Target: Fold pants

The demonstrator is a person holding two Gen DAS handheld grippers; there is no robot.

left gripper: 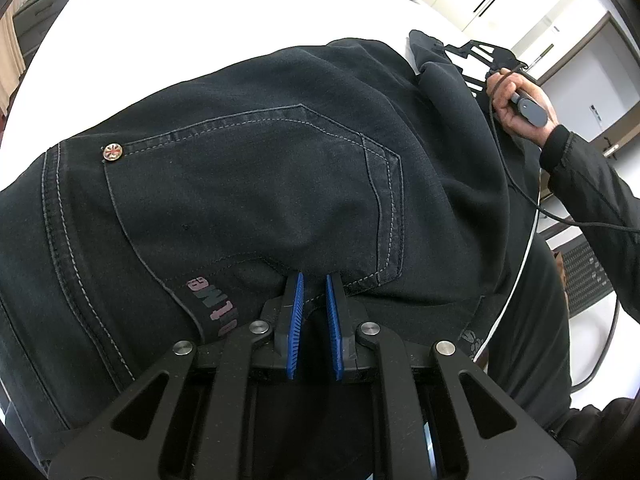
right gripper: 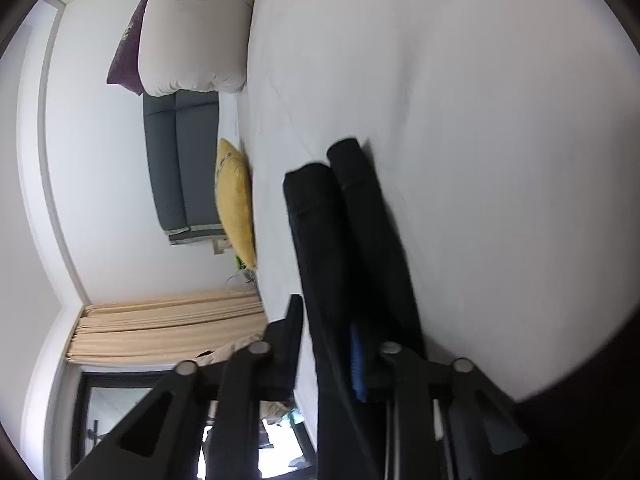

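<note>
The pants (left gripper: 260, 184) lie on the white bed (left gripper: 200, 20), seat and back pocket (left gripper: 256, 188) just ahead of the left tongs (left gripper: 314, 280), which pinch the waistband to anchor it. The right tongs (right gripper: 324, 320) clamp the two legs (right gripper: 344, 220), probably to carry them over. Pink lettering (left gripper: 212, 308) beside the left tongs is only partly readable.
</note>
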